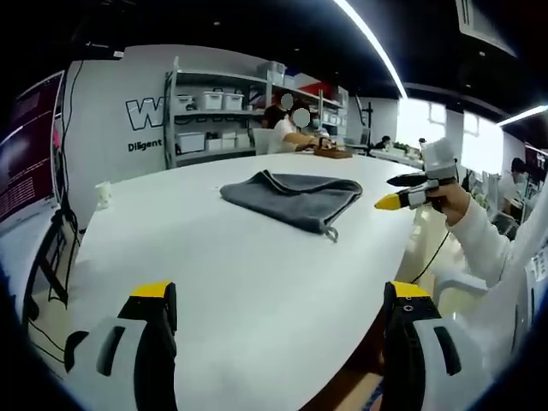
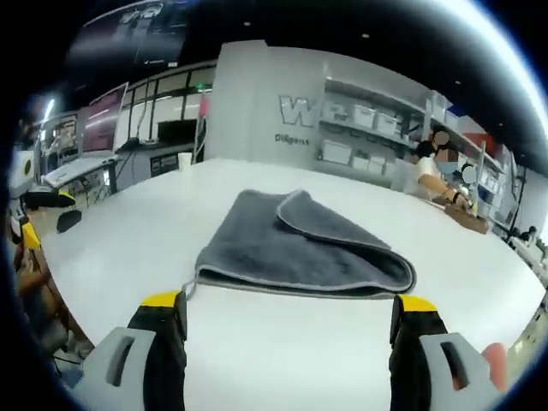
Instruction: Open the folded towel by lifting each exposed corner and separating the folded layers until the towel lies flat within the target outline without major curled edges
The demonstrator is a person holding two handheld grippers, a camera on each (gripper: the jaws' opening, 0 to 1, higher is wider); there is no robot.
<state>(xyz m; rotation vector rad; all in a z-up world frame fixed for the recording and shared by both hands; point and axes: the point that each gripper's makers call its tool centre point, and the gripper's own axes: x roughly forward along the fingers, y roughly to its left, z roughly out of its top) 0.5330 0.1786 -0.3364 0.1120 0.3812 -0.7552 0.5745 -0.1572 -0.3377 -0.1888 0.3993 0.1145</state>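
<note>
Lying folded on the table, the towel faces both tongs, gaping, empty.

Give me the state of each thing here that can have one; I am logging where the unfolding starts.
Grey cloth towel: folded, layers stacked, lying on the table, untouched.
Left gripper: open, empty, above the white table, short of the towel.
Right gripper: open, empty, near the towel's front edge.
Towel's hanging loop: lying loose at one corner.
</note>
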